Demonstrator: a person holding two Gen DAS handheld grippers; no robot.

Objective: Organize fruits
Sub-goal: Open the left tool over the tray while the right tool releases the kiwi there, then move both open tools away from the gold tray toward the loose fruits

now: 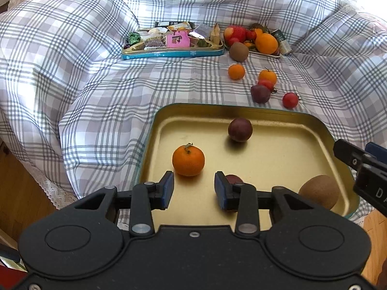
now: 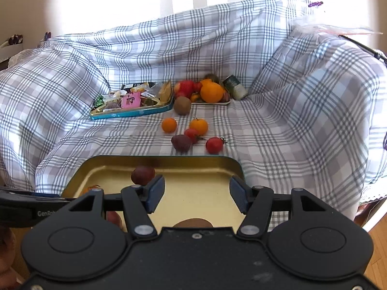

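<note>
Two empty grippers hover over a gold tin tray holding four fruits.

Nearest, our left gripper [image 1: 194,188] is partly open and grips nothing; our right gripper [image 2: 197,193] gapes wider, also empty. In the tray [image 1: 278,159] lie a tangerine [image 1: 188,160], kiwi [image 1: 319,194] and two dark plums [image 1: 240,129]. Beyond, loose fruits [image 1: 263,82] dot the checked blanket [image 1: 96,84]; round ones may roll on its soft folds.

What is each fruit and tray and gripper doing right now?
gold tray: lying open on the checked cloth, partly filled
tangerine: resting in the gold tray
dark plum: resting in the gold tray
kiwi: resting in the tray's corner
red tomato: loose on the cloth
snack tin: full of wrapped snacks
left gripper: open, empty
right gripper: open, empty
</note>
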